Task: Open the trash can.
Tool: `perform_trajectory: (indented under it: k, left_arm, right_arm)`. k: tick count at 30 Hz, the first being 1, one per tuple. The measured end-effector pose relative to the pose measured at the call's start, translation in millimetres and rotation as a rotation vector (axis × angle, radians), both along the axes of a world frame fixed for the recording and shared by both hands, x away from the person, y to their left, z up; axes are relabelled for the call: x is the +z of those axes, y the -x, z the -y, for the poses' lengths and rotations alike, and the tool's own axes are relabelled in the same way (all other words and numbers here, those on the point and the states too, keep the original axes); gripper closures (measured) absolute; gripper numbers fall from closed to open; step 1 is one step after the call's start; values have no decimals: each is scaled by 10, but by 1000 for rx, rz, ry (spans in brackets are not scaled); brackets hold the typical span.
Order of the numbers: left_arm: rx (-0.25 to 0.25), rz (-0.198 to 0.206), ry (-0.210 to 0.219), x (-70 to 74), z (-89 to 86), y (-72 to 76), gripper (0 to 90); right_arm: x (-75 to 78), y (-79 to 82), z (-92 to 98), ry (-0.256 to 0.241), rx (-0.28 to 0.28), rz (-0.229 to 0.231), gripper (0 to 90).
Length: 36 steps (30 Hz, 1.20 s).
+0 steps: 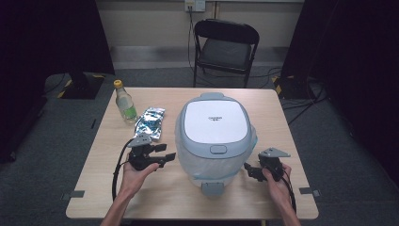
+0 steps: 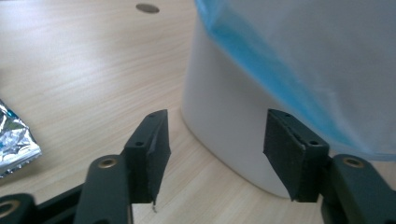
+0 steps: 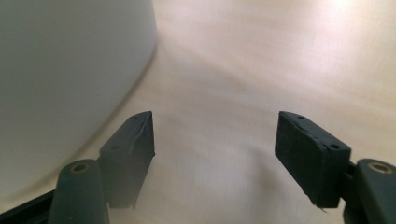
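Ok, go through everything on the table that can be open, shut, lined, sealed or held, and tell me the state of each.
Bin: lid shut, upright, lined with a blue-edged plastic bag.
Bottle: upright, yellow cap on.
Foil packet: lying flat; whether it is sealed, cannot tell.
Left hand-held gripper: open, holding nothing, beside the bin.
Right hand-held gripper: open, holding nothing, beside the bin.

our left hand [image 1: 133,173] comes in from the bottom edge, palm up, cradling the left gripper [image 1: 165,156], whose jaws stand wide apart and point right. our right hand [image 1: 277,180] grips the right gripper [image 1: 248,168] from behind, its jaws also spread wide, pointing left. both forearms angle inward.
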State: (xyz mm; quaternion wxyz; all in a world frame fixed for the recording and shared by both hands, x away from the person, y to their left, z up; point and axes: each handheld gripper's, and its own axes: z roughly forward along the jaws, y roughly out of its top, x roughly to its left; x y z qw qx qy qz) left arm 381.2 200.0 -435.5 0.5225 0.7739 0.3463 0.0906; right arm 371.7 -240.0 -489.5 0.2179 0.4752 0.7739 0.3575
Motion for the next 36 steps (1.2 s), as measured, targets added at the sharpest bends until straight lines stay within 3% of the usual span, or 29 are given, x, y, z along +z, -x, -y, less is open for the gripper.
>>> perform_trajectory:
  k: [4, 7, 12, 15, 20, 29, 36]
  left_arm:
    - [-6, -27, 14, 36, -17, 36, 436]
    - [-7, -24, 15, 92, -26, 65, 419]
    - [-42, -3, 47, 259, -58, 134, 512]
    - [-32, 31, 80, 350, -68, 186, 590]
    - [-50, 47, 105, 479, -85, 230, 703]
    - [-98, 134, 91, 861, -57, 325, 893]
    - [-137, 209, 100, 1183, -25, 389, 900]
  right_arm:
    - [-77, 24, 4, 51, -13, -7, 219]
    - [-93, 34, 1, 50, -26, 5, 182]
    - [-99, 13, 23, 30, -26, -16, 174]
    - [-100, 11, 26, 31, -26, -17, 172]
    - [-100, 11, 26, 31, -27, -17, 172]
    - [-100, 11, 25, 30, -27, -17, 172]
    - [-100, 11, 25, 30, -27, -17, 172]
